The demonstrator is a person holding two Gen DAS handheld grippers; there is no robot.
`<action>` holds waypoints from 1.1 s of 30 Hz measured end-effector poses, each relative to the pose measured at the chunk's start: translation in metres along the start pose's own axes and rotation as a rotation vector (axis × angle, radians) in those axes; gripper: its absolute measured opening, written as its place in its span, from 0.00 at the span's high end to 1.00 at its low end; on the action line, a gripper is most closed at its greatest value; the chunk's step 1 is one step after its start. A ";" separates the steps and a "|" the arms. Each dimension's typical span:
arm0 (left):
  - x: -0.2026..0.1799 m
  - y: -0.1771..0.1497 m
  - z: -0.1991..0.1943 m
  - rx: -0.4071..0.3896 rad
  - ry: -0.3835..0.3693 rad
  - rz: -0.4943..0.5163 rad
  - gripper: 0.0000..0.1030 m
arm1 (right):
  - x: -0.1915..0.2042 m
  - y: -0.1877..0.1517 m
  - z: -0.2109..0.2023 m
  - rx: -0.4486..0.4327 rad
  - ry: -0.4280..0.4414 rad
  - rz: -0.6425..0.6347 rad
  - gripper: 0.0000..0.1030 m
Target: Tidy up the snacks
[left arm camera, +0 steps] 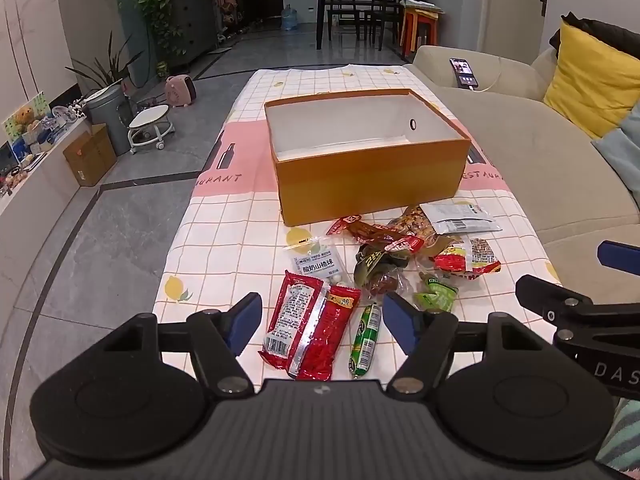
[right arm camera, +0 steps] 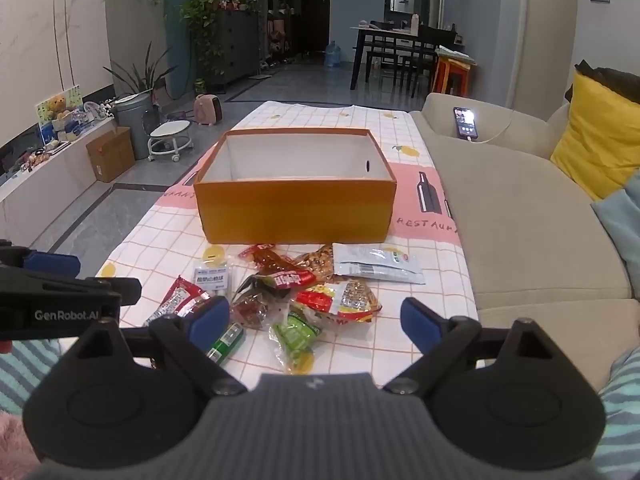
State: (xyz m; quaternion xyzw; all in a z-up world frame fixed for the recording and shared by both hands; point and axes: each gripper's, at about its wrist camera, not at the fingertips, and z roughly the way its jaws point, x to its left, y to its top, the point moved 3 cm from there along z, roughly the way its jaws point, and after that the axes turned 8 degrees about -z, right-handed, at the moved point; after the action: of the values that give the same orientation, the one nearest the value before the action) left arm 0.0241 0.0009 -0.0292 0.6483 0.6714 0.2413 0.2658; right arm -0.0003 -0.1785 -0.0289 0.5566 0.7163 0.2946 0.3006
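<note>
An empty orange box (left arm camera: 372, 176) with a white inside stands on the checked tablecloth; it also shows in the right wrist view (right arm camera: 296, 212). Several snack packets lie in front of it: a red packet (left arm camera: 308, 332), a green sausage stick (left arm camera: 366, 340), a white-label bag (left arm camera: 318, 266), a green packet (right arm camera: 298, 338), a silver pouch (right arm camera: 378, 266). My left gripper (left arm camera: 322, 326) is open above the red packet and the sausage stick. My right gripper (right arm camera: 316, 320) is open above the green packet.
A beige sofa (right arm camera: 520, 216) runs along the table's right edge, with a phone (right arm camera: 465, 123) and a yellow cushion (right arm camera: 600, 136) on it. The floor drops off to the left. The left gripper's body (right arm camera: 60, 296) shows beside the right one.
</note>
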 end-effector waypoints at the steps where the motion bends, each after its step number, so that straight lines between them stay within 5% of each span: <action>1: 0.000 0.000 0.000 0.000 0.000 0.000 0.21 | 0.000 0.000 0.000 0.000 0.000 0.000 0.13; 33: 0.001 0.000 0.001 0.006 0.001 -0.004 0.21 | 0.000 -0.003 0.003 0.010 -0.008 0.005 0.12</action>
State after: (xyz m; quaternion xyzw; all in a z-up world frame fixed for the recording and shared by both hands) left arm 0.0242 0.0017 -0.0300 0.6476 0.6736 0.2389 0.2642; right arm 0.0001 -0.1791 -0.0333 0.5610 0.7153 0.2894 0.2998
